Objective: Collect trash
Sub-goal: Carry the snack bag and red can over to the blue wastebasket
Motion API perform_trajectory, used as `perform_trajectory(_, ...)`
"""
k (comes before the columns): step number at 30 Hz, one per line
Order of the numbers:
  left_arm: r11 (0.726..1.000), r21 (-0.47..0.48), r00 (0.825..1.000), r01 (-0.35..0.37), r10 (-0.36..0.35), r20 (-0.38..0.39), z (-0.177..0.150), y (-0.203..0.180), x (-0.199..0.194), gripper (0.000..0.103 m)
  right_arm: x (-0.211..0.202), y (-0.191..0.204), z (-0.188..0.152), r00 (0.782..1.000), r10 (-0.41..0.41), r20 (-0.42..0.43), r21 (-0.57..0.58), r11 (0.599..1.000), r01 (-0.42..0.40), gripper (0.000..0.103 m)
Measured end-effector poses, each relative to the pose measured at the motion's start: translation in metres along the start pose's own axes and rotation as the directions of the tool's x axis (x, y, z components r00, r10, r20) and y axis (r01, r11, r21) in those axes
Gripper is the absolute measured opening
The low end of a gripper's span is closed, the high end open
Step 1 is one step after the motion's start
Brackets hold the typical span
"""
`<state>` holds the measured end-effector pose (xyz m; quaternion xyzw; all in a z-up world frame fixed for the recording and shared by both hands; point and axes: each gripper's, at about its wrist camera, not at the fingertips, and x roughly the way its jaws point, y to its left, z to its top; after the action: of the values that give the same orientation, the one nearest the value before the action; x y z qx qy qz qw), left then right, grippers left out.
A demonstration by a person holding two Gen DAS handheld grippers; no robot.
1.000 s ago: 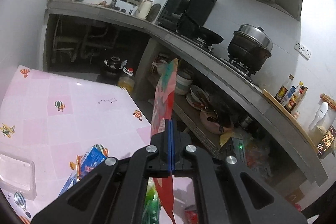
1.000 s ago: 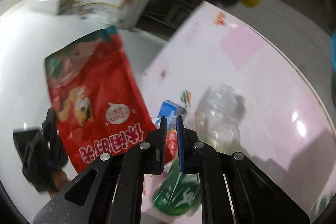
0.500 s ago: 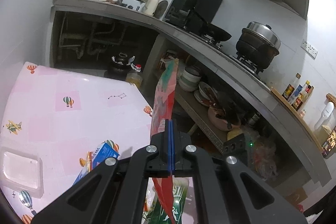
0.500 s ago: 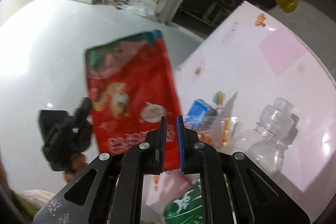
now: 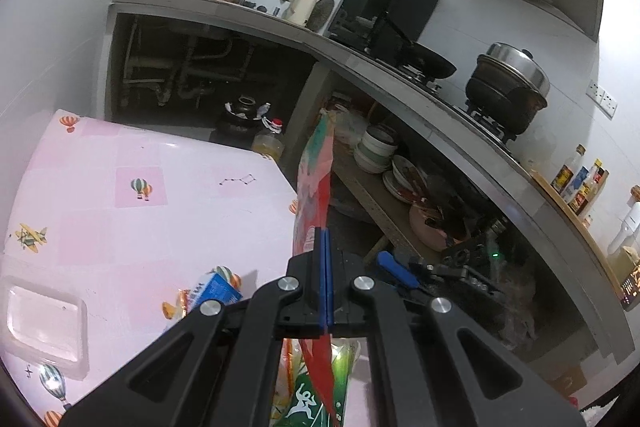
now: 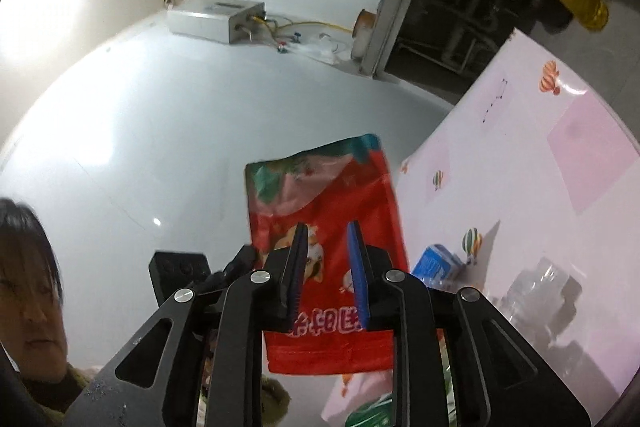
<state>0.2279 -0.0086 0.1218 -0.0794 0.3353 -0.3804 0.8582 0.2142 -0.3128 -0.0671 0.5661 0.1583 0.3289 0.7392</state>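
Note:
My left gripper [image 5: 323,247] is shut on a red snack bag [image 5: 315,183] and holds it edge-on above the pink table [image 5: 120,211]. In the right wrist view the same red bag [image 6: 320,207] hangs flat, and my right gripper [image 6: 326,239] is open with its jaws a little apart in front of the bag, touching nothing. On the table lie a blue packet [image 5: 214,287], a green wrapper [image 5: 316,387] and a clear plastic bottle [image 6: 544,287].
A clear plastic lid [image 5: 44,323] lies on the table's left. A kitchen counter [image 5: 400,79] with stove, pots and shelves of dishes runs to the right. An oil bottle [image 5: 269,143] stands on the floor beyond the table. The person's face [image 6: 28,287] is at lower left.
My right gripper has opened from nearly shut and swung toward the held red bag. My left gripper has kept the bag and shifted slightly.

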Motion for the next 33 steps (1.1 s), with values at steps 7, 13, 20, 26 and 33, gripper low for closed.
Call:
perform_trajectory(7,0.999,-0.024,0.999,-0.035,0.036,0.018,0.002,0.017,-0.005,0.0,0.012,-0.011,0.003,0.999,-0.039,-0.004,0.035,0.999,0.04,0.023)
perform_trajectory(13,0.999,-0.04,0.999,-0.013,0.014,0.03,-0.001,0.024,-0.012,0.0,-0.043,0.076,-0.013,0.922,-0.363,0.134,-0.141,0.914,0.38,0.065)
perform_trajectory(20,0.999,-0.048,0.999,0.013,-0.012,0.036,-0.012,0.026,-0.021,0.0,-0.074,0.106,-0.093,0.686,-0.728,-0.002,-0.039,0.685,0.727,0.08)
perform_trajectory(26,0.997,-0.066,0.999,0.039,-0.039,0.003,-0.028,0.03,-0.023,0.0,-0.062,0.071,-0.125,0.714,-0.682,-0.157,0.17,0.693,0.7,0.079)
perform_trajectory(33,0.997,-0.051,0.998,0.059,-0.06,-0.011,-0.042,0.027,-0.03,0.0,-0.053,0.06,-0.123,0.711,-0.667,-0.222,0.218,0.677,0.703,0.068)
